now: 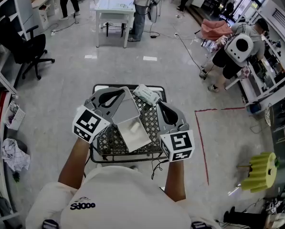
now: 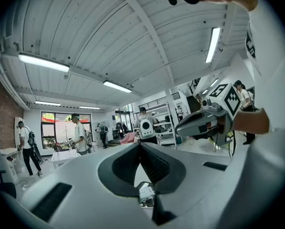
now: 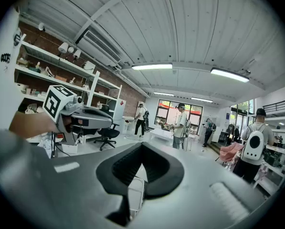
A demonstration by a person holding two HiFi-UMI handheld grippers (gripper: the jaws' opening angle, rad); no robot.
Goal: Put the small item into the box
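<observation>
A black wire basket [image 1: 154, 120] stands on the floor below me. In it lies a grey box [image 1: 134, 133] with its lid [image 1: 125, 109] raised and a small white piece inside. A white packet [image 1: 146, 94] rests at the basket's far rim. My left gripper [image 1: 124, 91] hovers over the basket's left side, level, and my right gripper [image 1: 159, 104] over its right side. Each is shut with nothing between its jaws. In the left gripper view the left gripper [image 2: 140, 144] has its tips together, and the right gripper [image 2: 211, 119] shows alongside. The right gripper [image 3: 141, 144] looks the same in its own view.
A white table [image 1: 114, 8] with people around it stands far ahead, and a black office chair [image 1: 30, 49] is at the left. Red tape [image 1: 202, 142] marks the floor on the right, near a yellow-green object [image 1: 260, 171]. Shelves line the left wall.
</observation>
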